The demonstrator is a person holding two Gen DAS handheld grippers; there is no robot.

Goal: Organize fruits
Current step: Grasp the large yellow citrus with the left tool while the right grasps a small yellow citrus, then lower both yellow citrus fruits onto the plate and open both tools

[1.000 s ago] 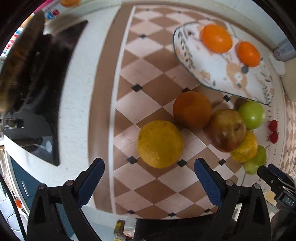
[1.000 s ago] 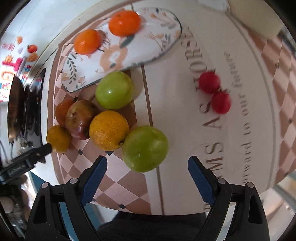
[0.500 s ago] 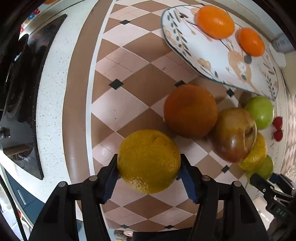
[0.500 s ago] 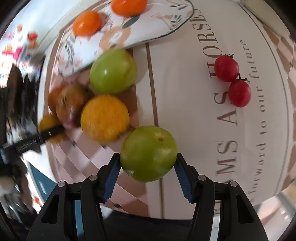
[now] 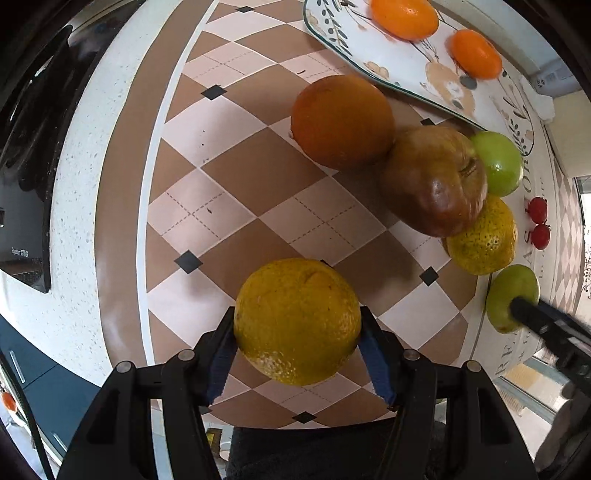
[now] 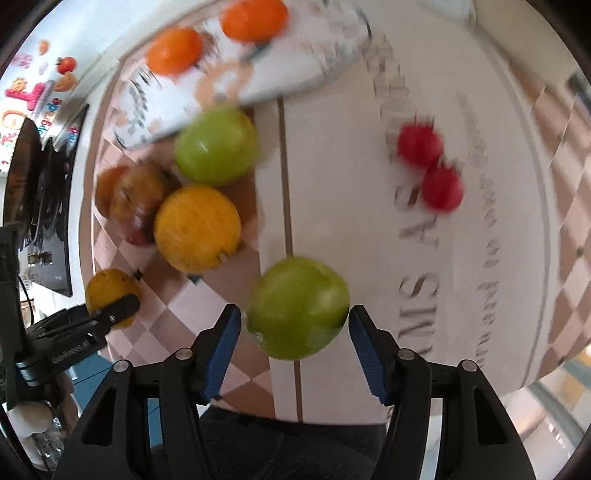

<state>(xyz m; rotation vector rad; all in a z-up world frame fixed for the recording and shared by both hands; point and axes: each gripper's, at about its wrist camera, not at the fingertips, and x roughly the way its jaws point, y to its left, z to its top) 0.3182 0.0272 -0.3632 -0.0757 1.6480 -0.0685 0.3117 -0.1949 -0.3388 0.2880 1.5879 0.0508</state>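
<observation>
A: Left gripper (image 5: 297, 354) status?
B: Clamped on a yellow orange (image 5: 297, 320). Both blue pads touch its sides, at 9 and 3 o'clock of the fruit. It sits low centre in the left view, over the checked mat (image 5: 236, 192).
A: Right gripper (image 6: 295, 345)?
B: Closed around a green apple (image 6: 298, 308). The left pad is at its skin; the right pad looks just beside it, but the frame is motion-blurred, so contact on that side is hard to confirm. Reads as a grasp.
A: The rest of the fruit?
B: Left view: dark orange (image 5: 341, 122) at 1 o'clock from the held one, touching a brown-red apple (image 5: 434, 181) at its 4 o'clock. A second green apple (image 5: 496, 164) is just behind that at 3 o'clock, and a speckled yellow orange (image 5: 482, 240) lies against the brown apple at 5 o'clock.
A: Plate?
B: The patterned plate (image 5: 388, 62) is at 1 o'clock, far edge of the bench (image 5: 74, 206), with two tangerines (image 5: 404, 16) on it, apart from each other.
A: Anything else?
B: Two cherry tomatoes (image 6: 430, 168) at 1 o'clock in the right view, touching, on the lettered part of the mat and well apart from the fruit cluster.
</observation>
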